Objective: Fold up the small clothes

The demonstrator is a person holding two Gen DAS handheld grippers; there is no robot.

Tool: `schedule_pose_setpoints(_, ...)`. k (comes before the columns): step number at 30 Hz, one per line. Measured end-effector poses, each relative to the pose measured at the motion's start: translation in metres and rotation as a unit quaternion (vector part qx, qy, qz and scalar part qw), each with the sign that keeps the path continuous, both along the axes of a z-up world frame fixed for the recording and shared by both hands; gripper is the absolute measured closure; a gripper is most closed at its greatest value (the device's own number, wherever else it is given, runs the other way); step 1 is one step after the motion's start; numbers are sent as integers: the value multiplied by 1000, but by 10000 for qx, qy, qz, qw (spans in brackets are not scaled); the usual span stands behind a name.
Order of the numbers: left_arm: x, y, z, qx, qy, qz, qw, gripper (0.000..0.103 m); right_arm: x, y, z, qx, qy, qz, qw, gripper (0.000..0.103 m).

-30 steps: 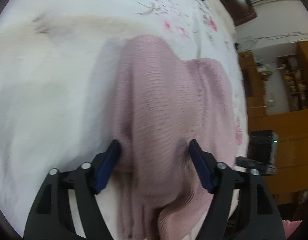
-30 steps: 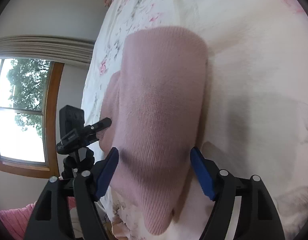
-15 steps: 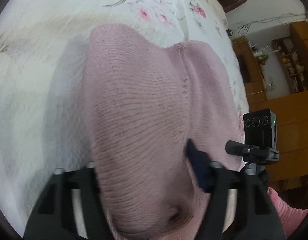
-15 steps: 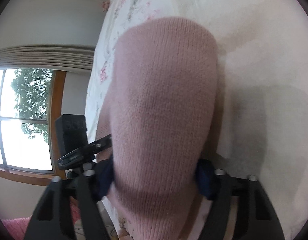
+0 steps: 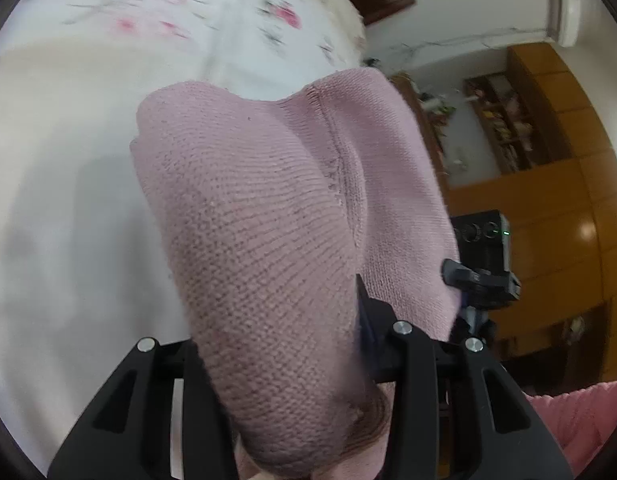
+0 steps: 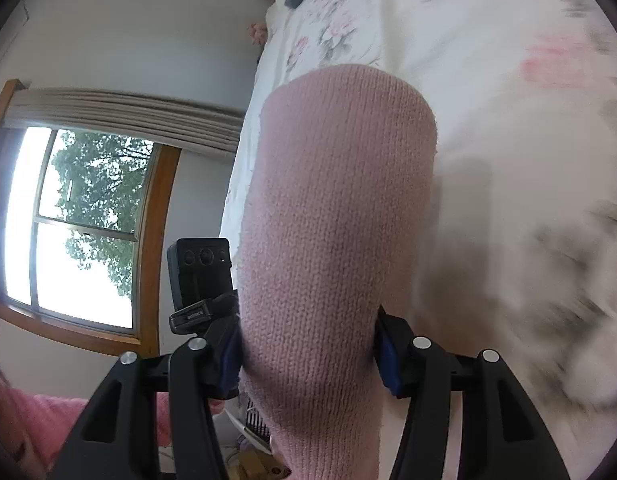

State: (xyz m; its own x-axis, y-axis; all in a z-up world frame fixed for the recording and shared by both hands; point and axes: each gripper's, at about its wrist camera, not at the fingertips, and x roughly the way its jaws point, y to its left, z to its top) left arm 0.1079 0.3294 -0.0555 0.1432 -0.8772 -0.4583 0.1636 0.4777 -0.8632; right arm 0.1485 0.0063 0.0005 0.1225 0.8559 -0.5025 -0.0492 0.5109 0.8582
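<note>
Left wrist view: left hand-held gripper point(image 5: 284, 316) clamped on pink knit garment point(image 5: 268, 200), lifted above bed point(image 5: 68, 180). Right hand-held gripper point(image 6: 308, 344) gripped same garment's other end. Fold seemingly underway, not laid flat; smoothing, final fold left.

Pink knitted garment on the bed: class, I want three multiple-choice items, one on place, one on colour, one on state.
1. What lies beneath the pink knitted garment?
A. a floral bedsheet
B. a wooden floor
C. a glass table

2. What colour are the pads on the right tongs?
A. red
B. blue
C. yellow

3. What are the left tongs doing?
A. hanging open
B. closed on nothing
C. gripping the garment

Answers: A, the floral bedsheet spreads behind it; B, a blue pad shows beside the knit; C, knit bunches between the fingers.
</note>
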Motion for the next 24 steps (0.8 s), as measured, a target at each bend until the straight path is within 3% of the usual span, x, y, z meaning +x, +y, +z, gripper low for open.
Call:
schedule_pose_setpoints(3, -19, -36, 6, -112, 111, -150, 9998, 65, -21, -43, 10, -135, 149, -99, 9997, 48)
schedule_pose_setpoints(6, -29, -79, 0, 65, 76, -352, 9993, 65, -37, -74, 11, -317, 245, -164, 9991, 48)
schedule_pose_setpoints(11, -31, -120, -40, 575, 186, -534, 9967, 65, -54, -117, -33, -650, 680, -385, 9948, 48)
schedule_pose_setpoints(17, -32, -132, -71, 980, 37, -619, 9933, 57, -69, -132, -89, -939, 662, -513, 9921, 41)
schedule_pose_setpoints(21, -29, -132, -69, 1161, 107, -562, 9916, 48, -74, -132, -95, -936, 618, -506, 9924, 33)
schedule_pose_setpoints(24, -33, -134, -49, 1476, 42, -521, 9877, 47, -79, -133, -88, -1088, 597, -463, 9912, 30)
